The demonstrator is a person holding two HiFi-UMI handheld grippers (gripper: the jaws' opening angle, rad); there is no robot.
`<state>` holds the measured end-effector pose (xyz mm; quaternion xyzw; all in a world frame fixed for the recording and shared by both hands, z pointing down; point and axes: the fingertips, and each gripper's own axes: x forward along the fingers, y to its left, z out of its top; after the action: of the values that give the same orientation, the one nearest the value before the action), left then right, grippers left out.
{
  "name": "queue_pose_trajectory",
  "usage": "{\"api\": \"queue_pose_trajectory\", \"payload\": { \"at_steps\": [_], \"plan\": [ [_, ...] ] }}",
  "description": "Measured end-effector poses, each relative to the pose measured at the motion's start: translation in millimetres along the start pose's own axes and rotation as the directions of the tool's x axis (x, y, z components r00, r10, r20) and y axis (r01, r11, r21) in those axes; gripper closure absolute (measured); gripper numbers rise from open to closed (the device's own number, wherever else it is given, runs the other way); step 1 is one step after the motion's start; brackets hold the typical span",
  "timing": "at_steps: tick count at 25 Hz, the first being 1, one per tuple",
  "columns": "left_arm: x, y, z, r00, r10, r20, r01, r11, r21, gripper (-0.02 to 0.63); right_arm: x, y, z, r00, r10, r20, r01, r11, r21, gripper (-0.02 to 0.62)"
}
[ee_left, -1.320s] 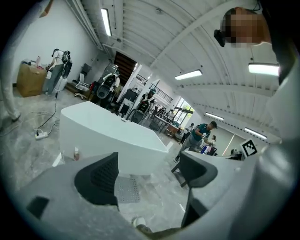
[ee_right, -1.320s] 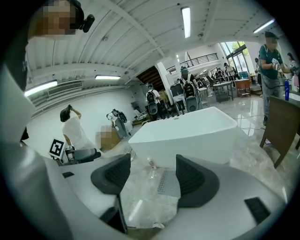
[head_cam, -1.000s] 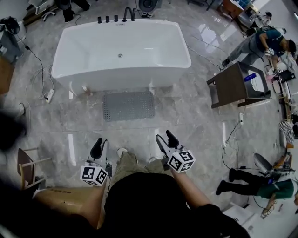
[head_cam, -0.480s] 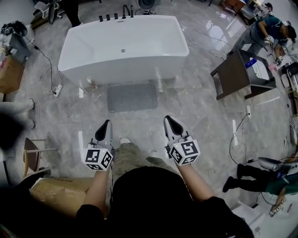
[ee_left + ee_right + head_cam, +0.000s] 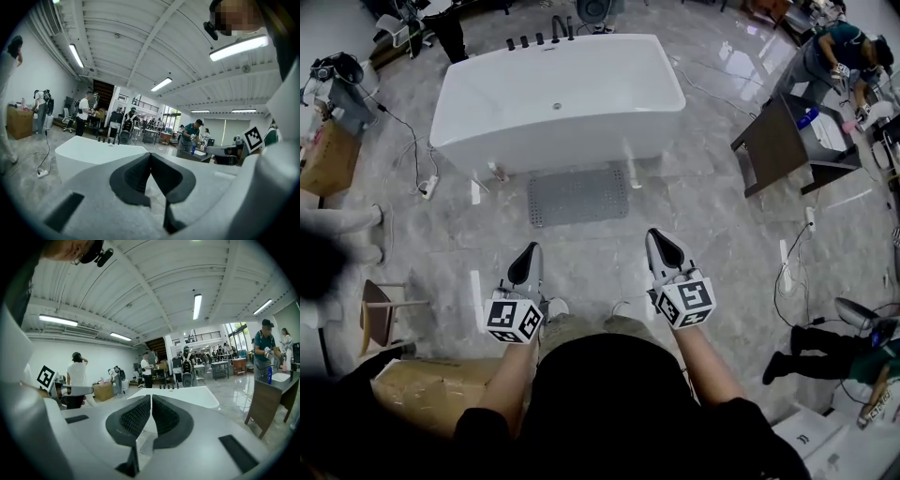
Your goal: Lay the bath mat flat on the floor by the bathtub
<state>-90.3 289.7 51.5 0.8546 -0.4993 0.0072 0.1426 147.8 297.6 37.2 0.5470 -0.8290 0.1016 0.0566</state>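
The grey perforated bath mat [image 5: 578, 196] lies flat on the marble floor, right against the near side of the white bathtub [image 5: 558, 94]. Both grippers hang in the air well short of the mat, close to my body. My left gripper [image 5: 525, 261] is shut with nothing in it, and my right gripper [image 5: 664, 246] is shut and empty too. In the left gripper view the dark pads meet at the left gripper [image 5: 150, 157], with the bathtub [image 5: 93, 150] beyond. The right gripper view shows the right gripper [image 5: 151, 399] with pads together, pointing at the bathtub [image 5: 187, 394].
A dark wooden stand [image 5: 787, 141] is right of the tub, with a person [image 5: 844, 47] beside it. A power strip and cable [image 5: 427, 187] lie left of the tub. A stool [image 5: 380, 309] and cardboard box [image 5: 431, 394] sit at my left. Someone's legs [image 5: 825, 352] lie at the right.
The right gripper's jaws stood apart a second ago and are now shut. Both grippers have risen, away from the floor. The mat has stayed flat by the tub.
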Motion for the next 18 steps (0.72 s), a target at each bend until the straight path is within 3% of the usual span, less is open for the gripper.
{"api": "queue_pose_trajectory", "payload": {
  "at_steps": [9,15,18],
  "plan": [
    [-3.9,19.7,10.9,1.000,0.025,0.017,-0.026,0.999,0.035,0.589,8.2,-4.0,-0.4,0.999,-0.033,-0.017,0.032,0.998,-0.049,0.581],
    [0.4,12.6,9.5,0.999,0.022,0.037,-0.023,1.000,0.016,0.589,7.5,-3.3,6.7,0.999,-0.033,-0.002,0.032,0.992,-0.121,0.581],
    [1.7,7.9,7.3,0.999,0.026,0.037,-0.027,1.000,0.010,0.589,5.5,-4.7,8.7,0.999,-0.035,0.006,0.035,0.993,-0.112,0.583]
  ]
}}
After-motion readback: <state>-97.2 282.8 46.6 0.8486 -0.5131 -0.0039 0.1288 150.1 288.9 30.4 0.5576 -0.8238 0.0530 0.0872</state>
